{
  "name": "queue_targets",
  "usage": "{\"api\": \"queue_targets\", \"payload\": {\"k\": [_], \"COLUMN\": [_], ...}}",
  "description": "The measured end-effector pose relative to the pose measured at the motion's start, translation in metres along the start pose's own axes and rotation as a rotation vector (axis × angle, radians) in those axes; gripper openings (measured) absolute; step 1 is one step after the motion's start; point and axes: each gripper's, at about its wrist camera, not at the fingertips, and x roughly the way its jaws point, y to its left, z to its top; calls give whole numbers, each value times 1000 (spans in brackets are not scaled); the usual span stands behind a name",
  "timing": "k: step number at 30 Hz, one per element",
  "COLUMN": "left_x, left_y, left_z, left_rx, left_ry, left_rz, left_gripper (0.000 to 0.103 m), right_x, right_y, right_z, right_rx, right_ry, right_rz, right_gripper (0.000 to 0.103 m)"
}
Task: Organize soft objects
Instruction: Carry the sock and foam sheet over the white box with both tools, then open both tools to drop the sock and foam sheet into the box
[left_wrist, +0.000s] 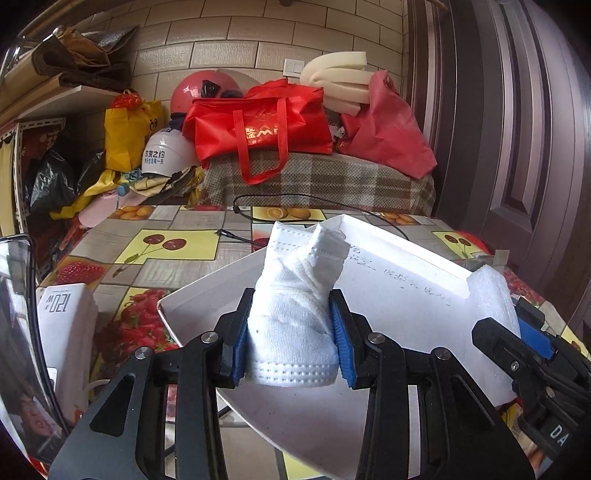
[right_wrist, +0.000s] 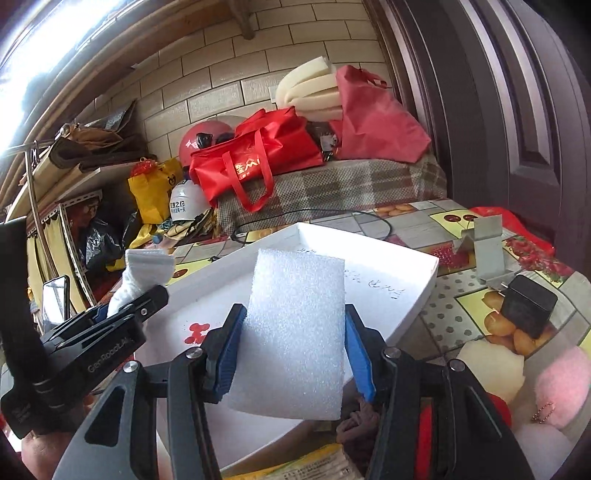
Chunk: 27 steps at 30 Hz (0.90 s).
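Both grippers carry a soft item, with the white tray straight ahead and below them.

The left gripper (left_wrist: 291, 343) clamps a rolled white cloth (left_wrist: 295, 295), long axis pointing forward over the white tray (left_wrist: 406, 266); beside it, the right gripper (right_wrist: 291, 354) pinches a foam sheet (right_wrist: 295, 332), likewise extending forward above the tray.

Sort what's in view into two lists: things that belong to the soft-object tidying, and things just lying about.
Part of the job:
- white sock, in the left gripper
- white foam block, in the right gripper
- white tray beneath both
- pink pompom, probably waiting

Just lying about:
- red bag
- pink helmet
- black cable
- black box
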Motion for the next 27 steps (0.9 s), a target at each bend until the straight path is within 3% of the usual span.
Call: {"api": "queue_targets", "payload": {"k": [1,3,4,5,6,12,15,22,27], "left_x": [3,4,2,0,-3,-18,-26,-51,-75], "left_y": [1,5,6,8,9,11,15,16,-14], "left_z": [0,0,1,0,-1,-5,-8,-22,-35], "left_rx": [-9,-31,-41,-48,-54,-60,-80,-53,127], "left_ry": [11,15,5,-10,-23,-100,-110,-51,-27], "left_rz": [9,33,43,58,63,81,44,-160,-344], "left_gripper": [40,59,85,98,102,103,103,103,103], "right_x": [1,4,5,6,5,-8,-19,-76,-121], "right_y": [3,11,14,17,19,22,23,10,-35], "right_z": [0,0,0,0,0,-1,-4,-22,-25], "right_rx": [-12,-43,-58,-70,-76,-89,-68,-67,-73], "right_ry": [1,6,14,17,11,-55,-49,-52,-78], "right_rz": [10,20,20,14,7,-24,-17,31,-23], "right_gripper": [53,55,69,92,100,103,103,103,103]}}
